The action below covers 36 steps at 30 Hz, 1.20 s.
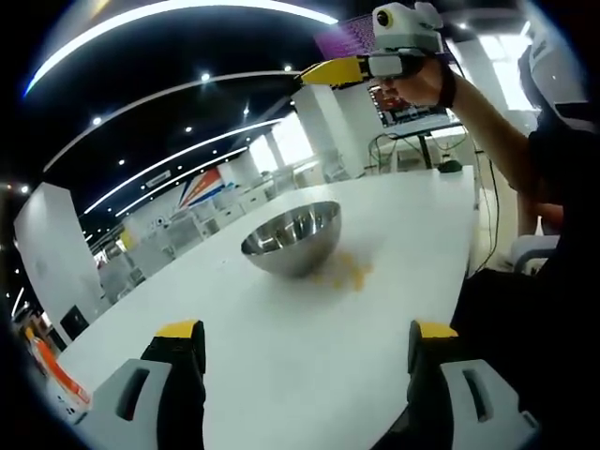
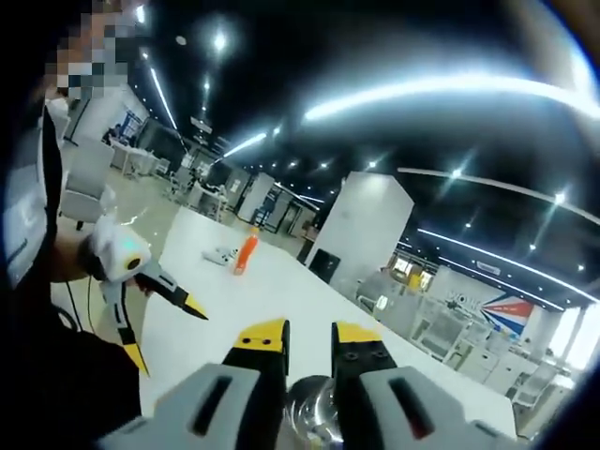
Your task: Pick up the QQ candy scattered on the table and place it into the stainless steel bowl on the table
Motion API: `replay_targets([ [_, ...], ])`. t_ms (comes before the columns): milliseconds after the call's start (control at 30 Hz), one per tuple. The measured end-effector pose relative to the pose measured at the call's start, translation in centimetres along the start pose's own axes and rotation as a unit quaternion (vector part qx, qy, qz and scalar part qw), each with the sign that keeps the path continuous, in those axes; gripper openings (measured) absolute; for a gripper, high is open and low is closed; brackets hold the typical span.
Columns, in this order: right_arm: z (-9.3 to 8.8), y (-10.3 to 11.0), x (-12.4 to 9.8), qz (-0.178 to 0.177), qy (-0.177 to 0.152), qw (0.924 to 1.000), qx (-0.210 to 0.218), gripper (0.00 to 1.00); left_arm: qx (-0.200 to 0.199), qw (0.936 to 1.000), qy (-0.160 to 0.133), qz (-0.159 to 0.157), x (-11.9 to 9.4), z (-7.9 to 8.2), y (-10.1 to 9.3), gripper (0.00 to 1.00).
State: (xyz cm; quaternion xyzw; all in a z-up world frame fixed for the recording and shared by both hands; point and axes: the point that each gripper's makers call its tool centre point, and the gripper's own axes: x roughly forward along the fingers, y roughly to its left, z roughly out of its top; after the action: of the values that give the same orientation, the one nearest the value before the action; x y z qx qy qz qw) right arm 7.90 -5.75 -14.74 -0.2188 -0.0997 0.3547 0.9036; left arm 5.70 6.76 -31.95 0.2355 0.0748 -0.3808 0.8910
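Stretching across both views, the white table (image 1: 281,347) is the largest thing, set in a wide office hall with strip lights overhead. On it, in the left gripper view, sits the stainless steel bowl (image 1: 292,238), upright, its polished inside too reflective to tell what it holds. Just beside the bowl's near-right foot lies a small heap of yellow QQ candy (image 1: 345,272), resting on the table and close to the bowl's base, blurred so that single pieces cannot be counted.

The left tongs (image 1: 307,339) rise from the bottom of that view, spread wide with nothing between the yellow tips, well short of the candy. Higher up, the right tongs (image 1: 330,72) are held in a person's hand (image 1: 419,82) above the far end of the table.

In the right gripper view, those right tongs stand nearly together, a narrow gap between the tips, gripping nothing, with the bowl's rim glinting just below them. An orange bottle (image 2: 246,251) stands far down the table.
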Motion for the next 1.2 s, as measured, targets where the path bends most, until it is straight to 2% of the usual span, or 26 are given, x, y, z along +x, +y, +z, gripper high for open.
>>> replay_targets([
  [467,-4.3,1.6,0.1,0.013,0.041,0.9988,0.026,0.17,0.002,1.0000,0.001,0.000,0.2,0.1,0.1,0.90],
  [867,-8.9,3.3,0.0,0.025,0.080,0.9949,0.056,0.17,0.002,1.0000,0.002,-0.001,0.4,0.2,-0.1,0.90],
  [1200,-14.9,4.1,-0.1,0.027,0.125,0.9862,0.105,0.17,0.003,1.0000,0.002,-0.003,0.5,0.3,-0.3,0.90],
])
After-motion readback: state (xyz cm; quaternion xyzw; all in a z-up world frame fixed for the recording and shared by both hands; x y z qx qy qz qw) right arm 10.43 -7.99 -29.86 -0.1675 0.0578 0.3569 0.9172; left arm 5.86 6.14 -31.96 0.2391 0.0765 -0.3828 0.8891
